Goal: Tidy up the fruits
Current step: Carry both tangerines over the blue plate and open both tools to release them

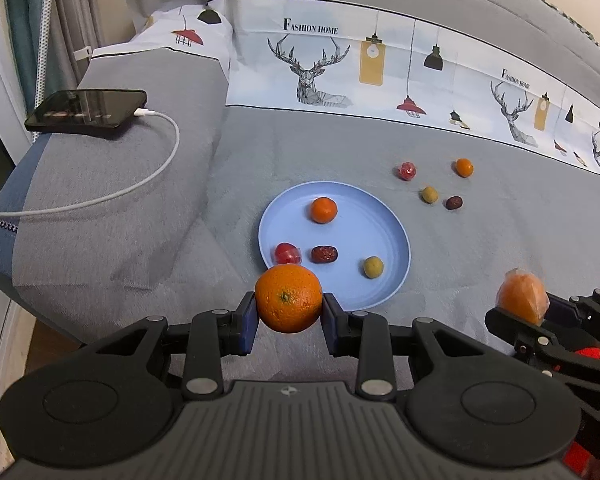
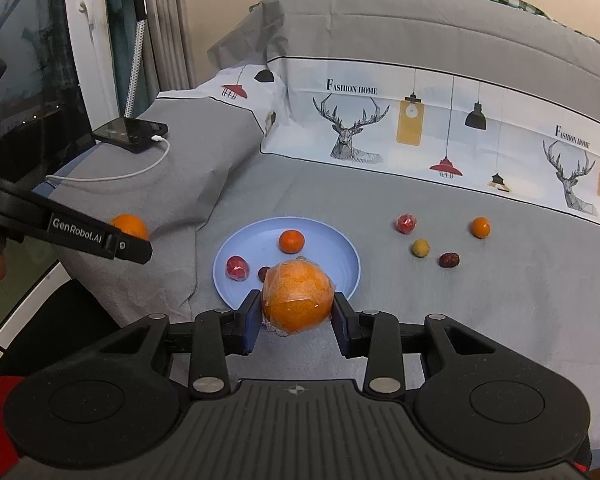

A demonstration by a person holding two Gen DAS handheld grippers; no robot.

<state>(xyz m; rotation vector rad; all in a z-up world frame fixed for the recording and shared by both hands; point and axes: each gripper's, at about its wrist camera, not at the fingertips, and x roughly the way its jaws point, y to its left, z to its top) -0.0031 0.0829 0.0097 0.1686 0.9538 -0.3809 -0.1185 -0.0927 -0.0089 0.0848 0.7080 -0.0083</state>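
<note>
My left gripper (image 1: 288,315) is shut on a bare orange (image 1: 288,298) just in front of the near rim of the blue plate (image 1: 374,236). My right gripper (image 2: 296,313) is shut on a plastic-wrapped orange (image 2: 297,297) at the plate's (image 2: 340,256) near rim. The plate holds a small tangerine (image 1: 323,210), a wrapped red fruit (image 1: 287,253), a red date (image 1: 324,254) and a green-yellow fruit (image 1: 373,267). Right of the plate on the grey bedspread lie another wrapped red fruit (image 1: 407,170), a small tangerine (image 1: 464,167), a green-yellow fruit (image 1: 429,194) and a date (image 1: 454,202).
A black phone (image 1: 86,112) with a white charging cable (image 1: 156,176) lies on a raised grey fold at the left. A printed pillow band (image 1: 380,64) runs across the back. The bed edge and a window frame (image 2: 80,60) are at the left.
</note>
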